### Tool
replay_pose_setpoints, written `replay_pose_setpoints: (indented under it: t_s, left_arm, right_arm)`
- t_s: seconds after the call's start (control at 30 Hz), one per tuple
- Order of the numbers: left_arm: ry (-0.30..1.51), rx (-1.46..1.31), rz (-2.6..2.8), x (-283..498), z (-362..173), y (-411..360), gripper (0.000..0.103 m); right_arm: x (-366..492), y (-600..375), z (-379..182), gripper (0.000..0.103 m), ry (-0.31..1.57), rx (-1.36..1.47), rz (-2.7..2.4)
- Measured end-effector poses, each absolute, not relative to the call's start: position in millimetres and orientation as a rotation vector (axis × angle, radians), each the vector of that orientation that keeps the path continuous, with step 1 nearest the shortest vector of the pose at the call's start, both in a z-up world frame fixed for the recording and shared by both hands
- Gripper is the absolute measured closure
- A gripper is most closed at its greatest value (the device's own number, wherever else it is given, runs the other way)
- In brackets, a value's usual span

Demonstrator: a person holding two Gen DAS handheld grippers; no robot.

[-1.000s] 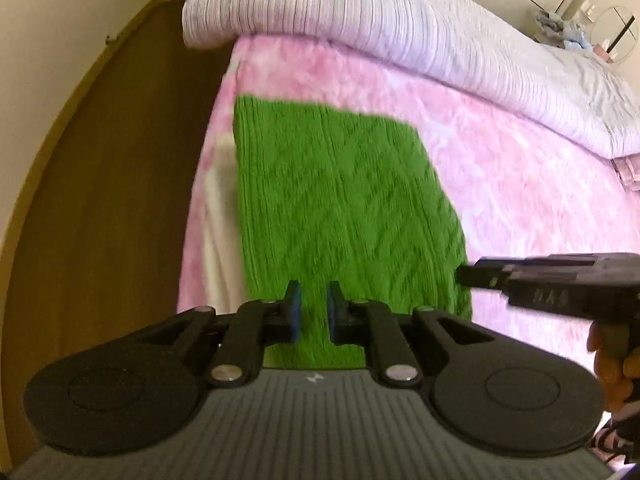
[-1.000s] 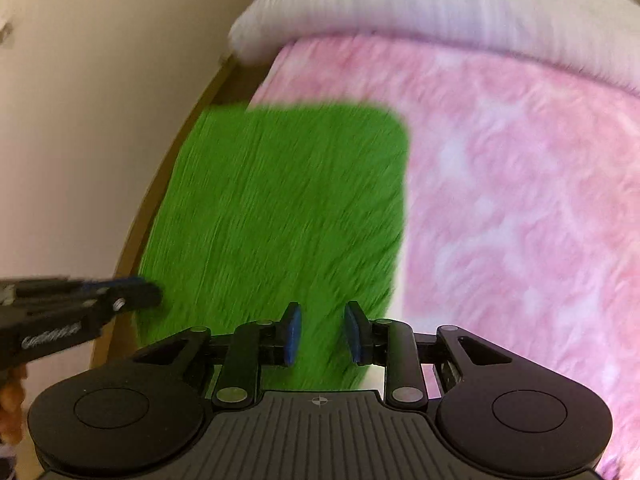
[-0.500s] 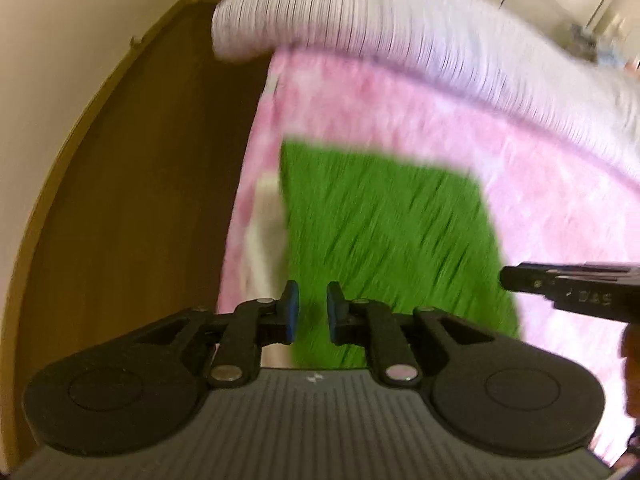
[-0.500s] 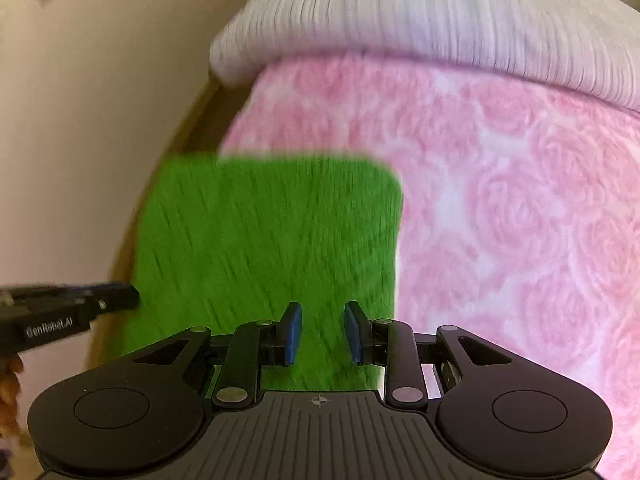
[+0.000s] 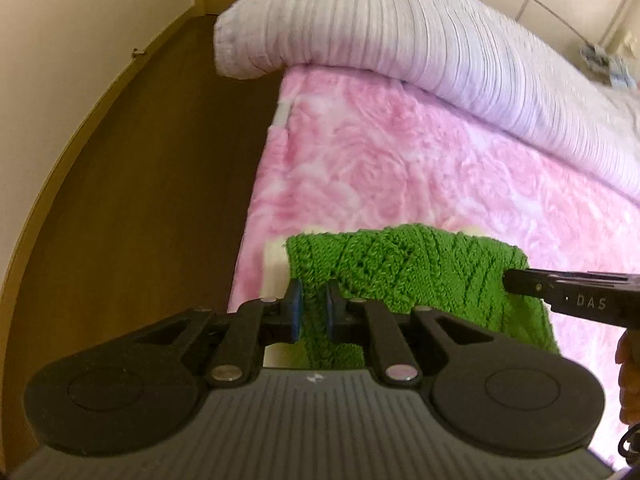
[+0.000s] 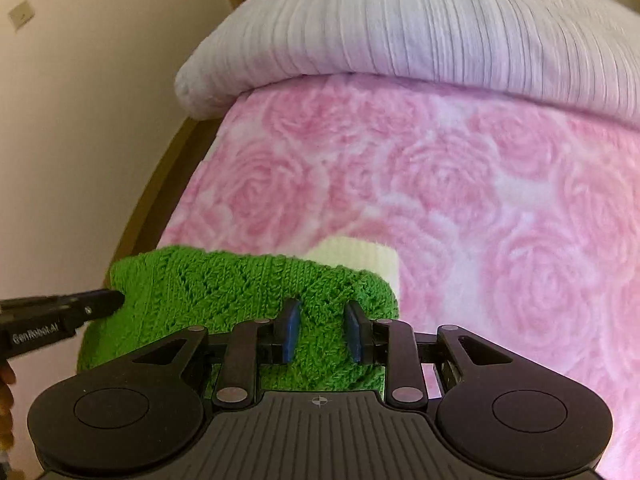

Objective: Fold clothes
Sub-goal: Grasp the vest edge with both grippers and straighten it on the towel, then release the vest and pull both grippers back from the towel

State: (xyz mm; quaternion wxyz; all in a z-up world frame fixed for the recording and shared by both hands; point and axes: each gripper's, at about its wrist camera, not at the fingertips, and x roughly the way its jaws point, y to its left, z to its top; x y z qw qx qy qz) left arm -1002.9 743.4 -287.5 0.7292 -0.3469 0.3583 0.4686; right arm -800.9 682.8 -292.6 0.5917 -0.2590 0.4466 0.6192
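A green knit garment (image 5: 420,264) lies on the pink rose blanket (image 5: 400,160), and its held edge is raised into a hump. My left gripper (image 5: 313,300) pinches the left end of that edge, its jaws closing on the fabric. In the right wrist view the same garment (image 6: 224,280) bunches between the blue pads of my right gripper (image 6: 322,316), which is shut on the right end. The right gripper's (image 5: 508,280) tips show at the knit's right side, and the left gripper's (image 6: 116,300) tips at its left side. A cream cloth (image 6: 360,256) peeks out beneath the green.
A thick white ribbed duvet (image 5: 400,32) is rolled up across the far end of the bed. The bed's left edge drops to a brown wooden floor (image 5: 140,200) beside a cream wall. The pink blanket (image 6: 460,184) spreads out beyond and to the right of the garment.
Both grippers carried the garment's held edge forward and slightly down over the rest. The flat green sheet that stretched ahead has shrunk to a short raised hump, and the cream cloth shows behind it.
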Motion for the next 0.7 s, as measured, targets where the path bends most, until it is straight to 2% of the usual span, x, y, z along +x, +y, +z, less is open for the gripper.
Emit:
replay_pose_setpoints:
  t_s: [0.23, 0.37, 0.53, 0.7]
  left_arm:
    - [0.706, -0.836, 1.047, -1030, -242, 688, 0.093]
    - [0.758, -0.872, 0.999, -1025, -240, 642, 0.093]
    - [0.798, -0.875, 1.029, -1024, -264, 600, 0.091]
    - [0.839, -0.800, 1.091, -1019, -232, 582, 0.090]
  right_arm:
    - [-800, 605, -239, 0.075, 1.030, -0.515, 1.503]
    - [-812, 550, -238, 0.075, 1.084, -0.568, 1.539]
    - [-845, 520, -266, 0.075, 1.113, -0.740, 1.548]
    - [-845, 507, -234, 0.075, 1.061, -0.717, 1.565]
